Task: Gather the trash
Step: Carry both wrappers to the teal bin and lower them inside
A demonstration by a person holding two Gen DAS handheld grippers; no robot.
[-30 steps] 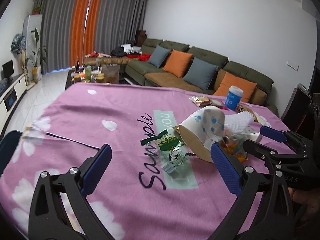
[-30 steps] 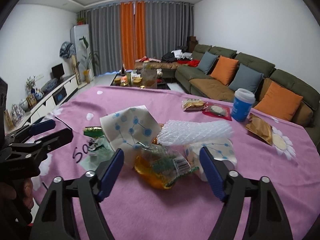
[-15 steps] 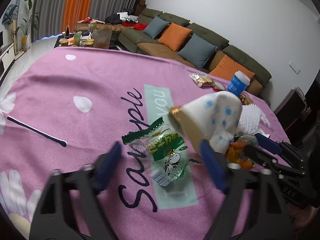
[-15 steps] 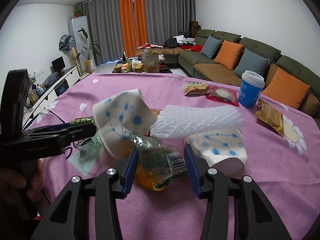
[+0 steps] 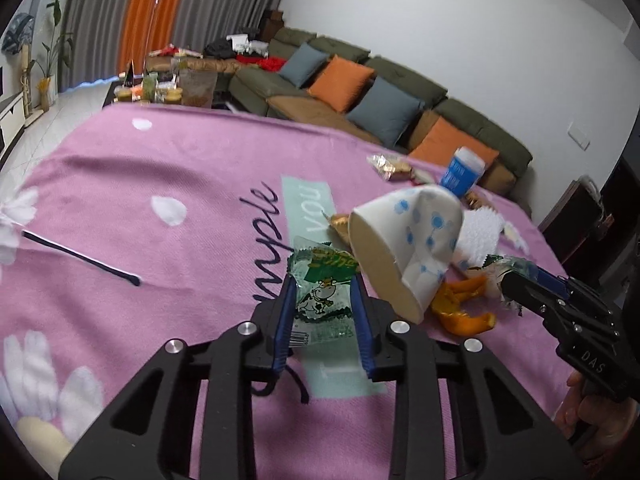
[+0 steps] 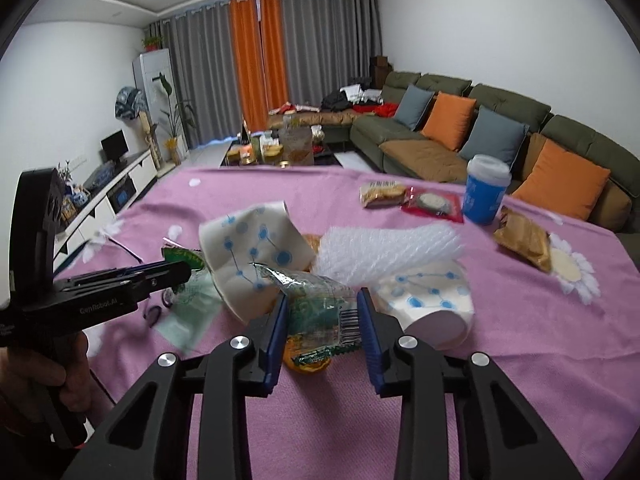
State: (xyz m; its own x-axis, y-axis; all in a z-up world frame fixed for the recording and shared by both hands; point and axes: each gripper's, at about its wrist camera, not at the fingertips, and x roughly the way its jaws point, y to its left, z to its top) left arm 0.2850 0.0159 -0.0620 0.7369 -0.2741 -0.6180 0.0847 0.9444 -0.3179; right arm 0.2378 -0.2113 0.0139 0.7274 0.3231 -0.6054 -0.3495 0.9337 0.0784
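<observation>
Both jaws have just been closing: left hand-held gripper point(image 5: 323, 308) pinches the green wrapper point(image 5: 320, 294), right hand-held gripper point(image 6: 322, 322) seemingly pinches the crinkled wrapper point(image 6: 320, 312); thin film could slip free on lifting.

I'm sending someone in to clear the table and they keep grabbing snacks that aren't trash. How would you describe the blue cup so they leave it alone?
Start at the pink tablecloth, on the side nearest the green sofa. There the blue cup stands upright with a white lid, beside a red snack packet. Unlike the two white paper cups with blue dots, which lie tipped over in the trash pile, it is upright and solid blue.
</observation>
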